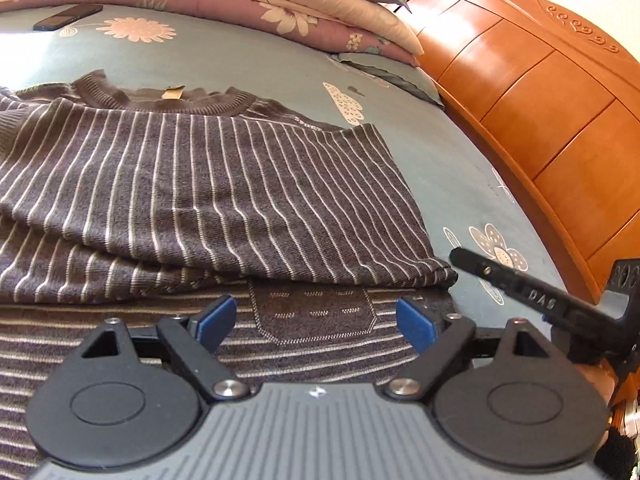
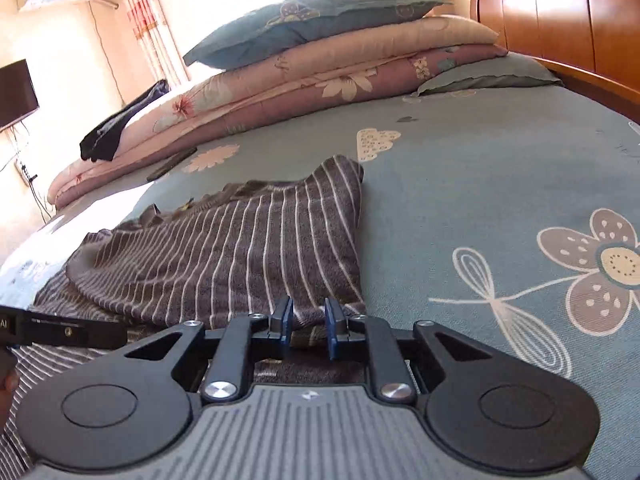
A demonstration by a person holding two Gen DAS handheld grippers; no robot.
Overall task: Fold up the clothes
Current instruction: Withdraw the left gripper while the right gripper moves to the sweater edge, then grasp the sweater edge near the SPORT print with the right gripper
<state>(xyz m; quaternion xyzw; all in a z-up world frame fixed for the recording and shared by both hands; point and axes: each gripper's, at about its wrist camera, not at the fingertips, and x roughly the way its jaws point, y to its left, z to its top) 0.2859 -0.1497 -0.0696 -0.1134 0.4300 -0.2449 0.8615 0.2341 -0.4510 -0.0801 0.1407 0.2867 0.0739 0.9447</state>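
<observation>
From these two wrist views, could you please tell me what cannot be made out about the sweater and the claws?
- Sweater hem and lower body: left wrist view, hidden under the left claw housing and cut off by the bottom edge.
- Right claw grip: right wrist view, pads narrow over the folded edge, contact unclear.
- Neck label: left wrist view, too small to read.
- Sleeves: both views, tucked under folded cloth or past the left edge.

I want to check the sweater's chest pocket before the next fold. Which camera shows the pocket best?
The left wrist view: the pocket lies flat and unobstructed between the open left gripper's fingers. In the right wrist view it isn't visible; only the folded striped sweater shows.
</observation>
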